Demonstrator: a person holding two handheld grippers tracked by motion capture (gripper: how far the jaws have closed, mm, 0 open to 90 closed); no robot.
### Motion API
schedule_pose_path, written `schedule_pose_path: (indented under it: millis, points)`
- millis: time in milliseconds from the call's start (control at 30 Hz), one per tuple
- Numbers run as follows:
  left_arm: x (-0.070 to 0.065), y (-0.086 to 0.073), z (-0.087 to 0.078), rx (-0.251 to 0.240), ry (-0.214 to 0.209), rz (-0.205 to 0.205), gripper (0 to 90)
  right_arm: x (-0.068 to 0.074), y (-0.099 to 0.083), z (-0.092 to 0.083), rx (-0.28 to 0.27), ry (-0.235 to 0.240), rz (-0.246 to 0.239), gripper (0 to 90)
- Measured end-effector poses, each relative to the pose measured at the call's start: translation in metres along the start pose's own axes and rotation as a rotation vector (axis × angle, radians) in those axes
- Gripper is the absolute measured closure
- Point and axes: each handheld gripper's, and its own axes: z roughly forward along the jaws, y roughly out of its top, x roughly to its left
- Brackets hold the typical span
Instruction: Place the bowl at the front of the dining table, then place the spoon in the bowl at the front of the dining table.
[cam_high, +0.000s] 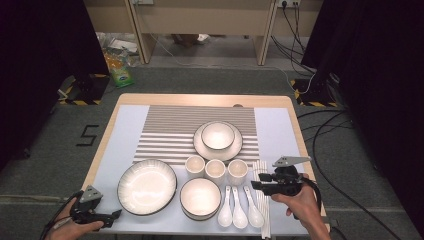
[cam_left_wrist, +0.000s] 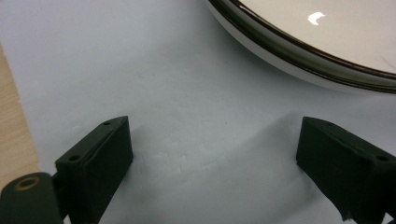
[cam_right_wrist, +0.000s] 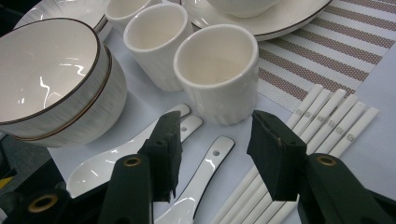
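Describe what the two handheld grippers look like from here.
Both are black. The left gripper and the right gripper each carry a grey three-cornered plate on top and trail a black cable. The gripper views show blocky black jaws with round brass-coloured rivets at the pivots. No sleeves show on the forearms.

Grey carpet floor (cam_high: 210, 80) is spreading out around my desk (cam_high: 200, 98), whose pale wooden edge is showing in the middle of the frame. Black curtains (cam_high: 45, 55) are hanging down the left and right sides. Light wooden furniture legs (cam_high: 142, 30) are standing along the top. Black cables (cam_high: 325, 145) are trailing across the floor at right. A green packet (cam_high: 120, 75) is lying at upper left, and a "5" marking (cam_high: 88, 135) is sitting left of the desk.
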Motion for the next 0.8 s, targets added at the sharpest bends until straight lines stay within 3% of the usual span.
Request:
schedule_pose_path:
  millis: [800]
  points:
    - [0.000, 0.000, 0.000, -0.001, 0.002, -0.001, 9.3, 0.012, -0.023, 0.012, 0.073, 0.009, -0.008, 55.5]
